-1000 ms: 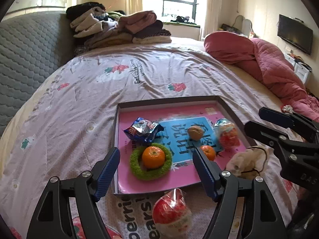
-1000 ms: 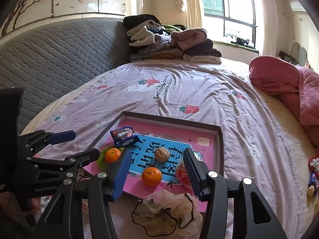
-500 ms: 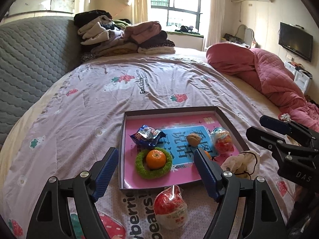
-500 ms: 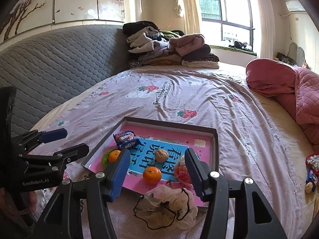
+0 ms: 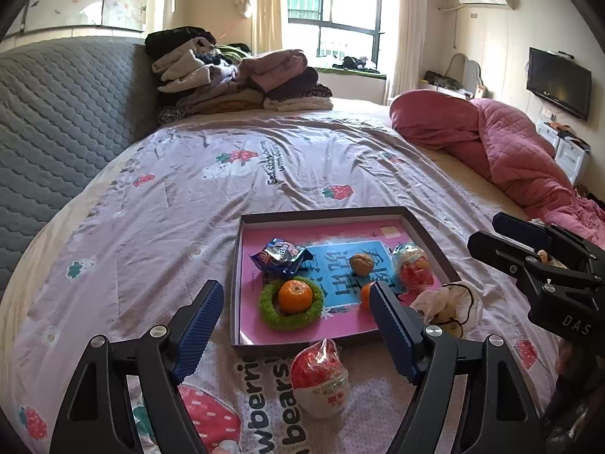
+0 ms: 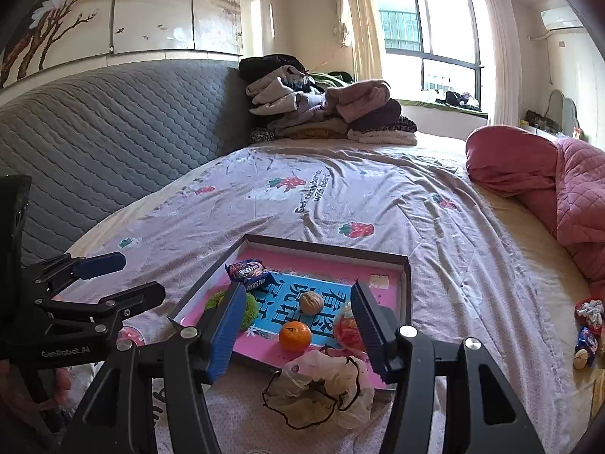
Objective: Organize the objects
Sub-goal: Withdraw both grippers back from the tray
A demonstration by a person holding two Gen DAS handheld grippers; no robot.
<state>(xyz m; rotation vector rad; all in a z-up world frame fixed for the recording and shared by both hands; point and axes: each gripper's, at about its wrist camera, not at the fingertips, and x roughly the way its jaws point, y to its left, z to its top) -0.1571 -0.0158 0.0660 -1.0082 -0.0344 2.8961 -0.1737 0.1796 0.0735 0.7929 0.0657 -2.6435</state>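
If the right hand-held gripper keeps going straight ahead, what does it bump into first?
Probably the crumpled cloth pouch lying on the bed just before the tray. The open, empty right hand-held gripper points down over it; the loose orange lies just beyond. Depth is hard to judge.

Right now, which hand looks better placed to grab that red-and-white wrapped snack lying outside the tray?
Probably the left gripper: the wrapped snack lies just below its open, empty jaws, outside the tray.
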